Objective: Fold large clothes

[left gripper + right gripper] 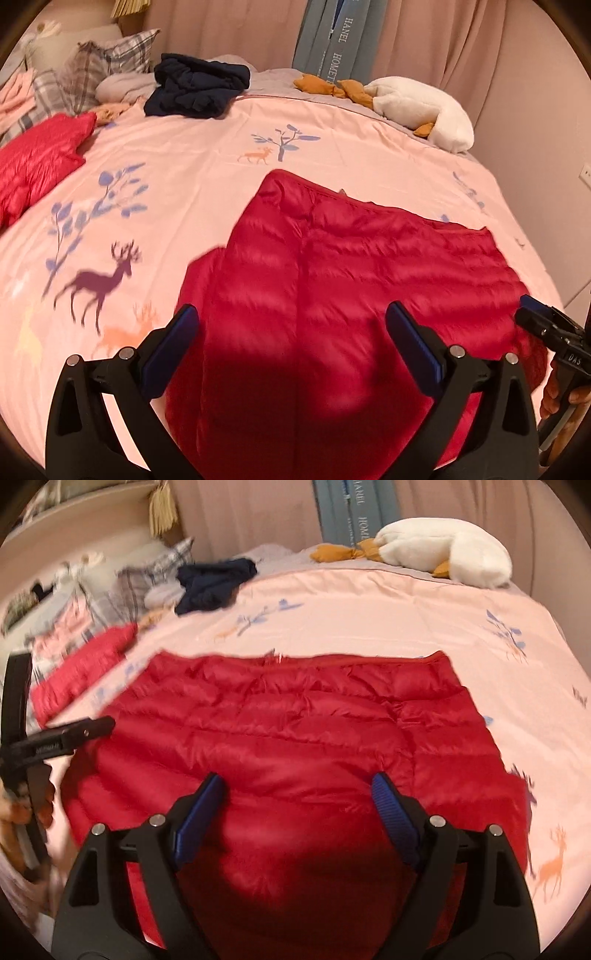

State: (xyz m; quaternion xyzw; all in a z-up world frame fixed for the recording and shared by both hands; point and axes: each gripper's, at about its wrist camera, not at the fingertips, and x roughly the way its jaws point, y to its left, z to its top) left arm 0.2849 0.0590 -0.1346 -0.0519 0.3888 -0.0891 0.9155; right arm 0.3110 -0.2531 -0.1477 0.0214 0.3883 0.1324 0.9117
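both grippers' jaws spread, empty, over red down jacket; only left wrist view shows purple deer print.

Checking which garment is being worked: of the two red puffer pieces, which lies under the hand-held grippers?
The large spread-out red one, mid-bed; the other lies bunched near the pillows.

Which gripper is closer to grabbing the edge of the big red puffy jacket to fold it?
Probably the left gripper. Its open jaws hang by the red down jacket's left edge, one finger over the pink duvet. The right gripper, also open, hovers over the jacket's middle, away from any edge.
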